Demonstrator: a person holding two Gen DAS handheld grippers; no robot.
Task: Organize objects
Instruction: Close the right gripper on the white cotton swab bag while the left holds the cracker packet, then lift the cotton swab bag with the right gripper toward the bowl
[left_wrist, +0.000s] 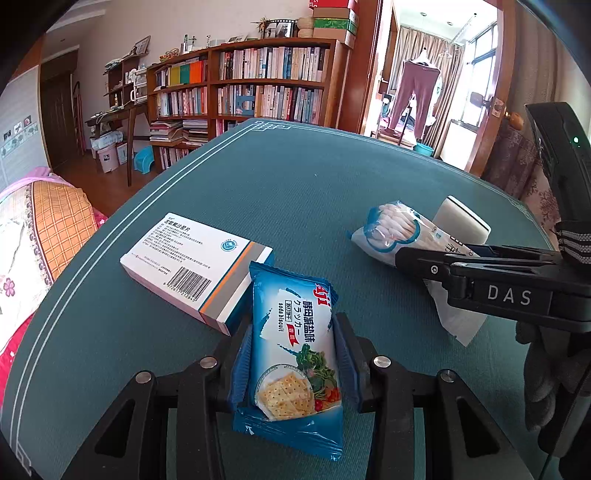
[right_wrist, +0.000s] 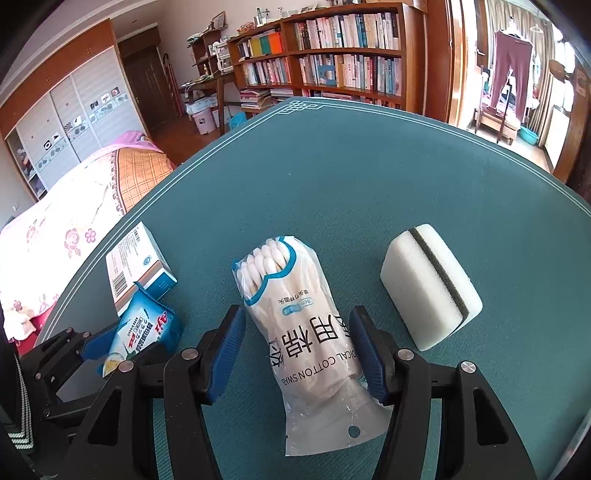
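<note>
On the teal table mat (left_wrist: 295, 192) my left gripper (left_wrist: 291, 332) is shut on a blue soda biscuit packet (left_wrist: 291, 354), its pads pressing both sides. A white medicine box (left_wrist: 192, 266) lies just left of the packet, touching its top corner. My right gripper (right_wrist: 299, 328) is open around a clear bag of cotton swabs (right_wrist: 310, 332); the right pad touches the bag, the left pad stands apart. The bag also shows in the left wrist view (left_wrist: 391, 232). A white sponge with a dark stripe (right_wrist: 430, 284) lies right of the bag.
The mat's (right_wrist: 369, 177) far half lies beyond the objects. A bed with a floral cover (right_wrist: 74, 221) stands left of the table. Bookshelves (left_wrist: 266, 81) line the far wall. A doorway with hanging clothes (left_wrist: 417, 92) is at the back right.
</note>
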